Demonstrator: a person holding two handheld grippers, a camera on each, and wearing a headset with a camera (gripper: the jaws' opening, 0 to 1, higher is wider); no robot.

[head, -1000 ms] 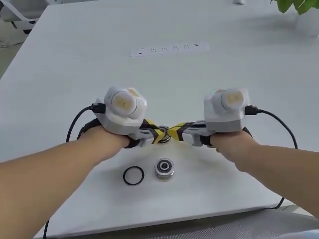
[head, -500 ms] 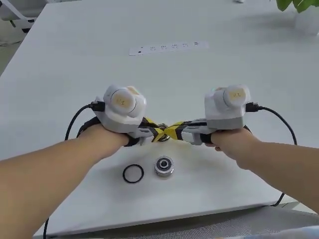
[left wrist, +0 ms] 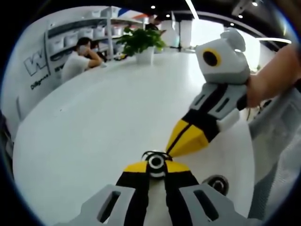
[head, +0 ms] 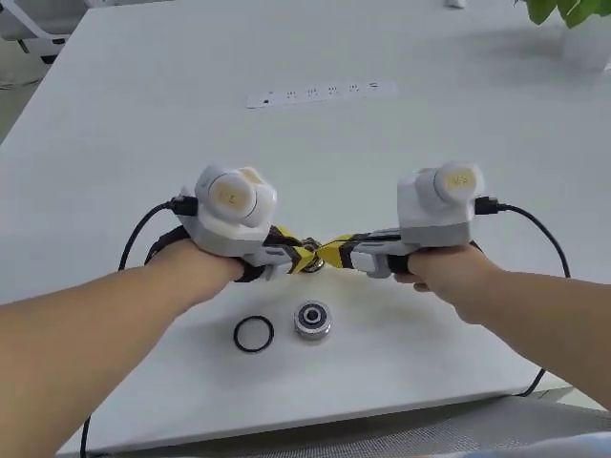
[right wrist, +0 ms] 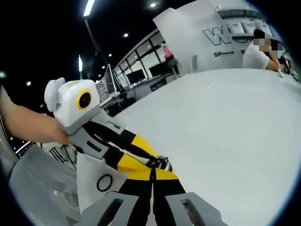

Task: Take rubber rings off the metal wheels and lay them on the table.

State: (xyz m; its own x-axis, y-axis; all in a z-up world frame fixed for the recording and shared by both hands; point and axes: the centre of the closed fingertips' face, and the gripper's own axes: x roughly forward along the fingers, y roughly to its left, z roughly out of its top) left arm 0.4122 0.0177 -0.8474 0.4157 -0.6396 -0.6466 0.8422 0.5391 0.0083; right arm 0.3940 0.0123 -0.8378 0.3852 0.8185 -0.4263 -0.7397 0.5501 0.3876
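Note:
Just above the table, my left gripper (head: 302, 256) is shut on a small metal wheel (head: 312, 259) with a black rubber ring around it. In the left gripper view the wheel (left wrist: 156, 160) sits between the yellow jaw tips. My right gripper (head: 326, 253) meets it from the other side, its jaws shut on the ring's edge (right wrist: 161, 164). A loose rubber ring (head: 253, 334) lies flat on the table in front of the grippers. A bare metal wheel (head: 312, 320) stands beside that ring.
A white power strip (head: 320, 93) lies far back on the table (head: 143, 124). A potted plant (head: 563, 10) stands at the far right corner. Black cables (head: 143, 234) trail from both grippers. The table's front edge is close below the loose ring.
Both grippers stay joined at the held wheel. The right hand has drifted slightly to the right; the ring and wheel on the table have not moved.

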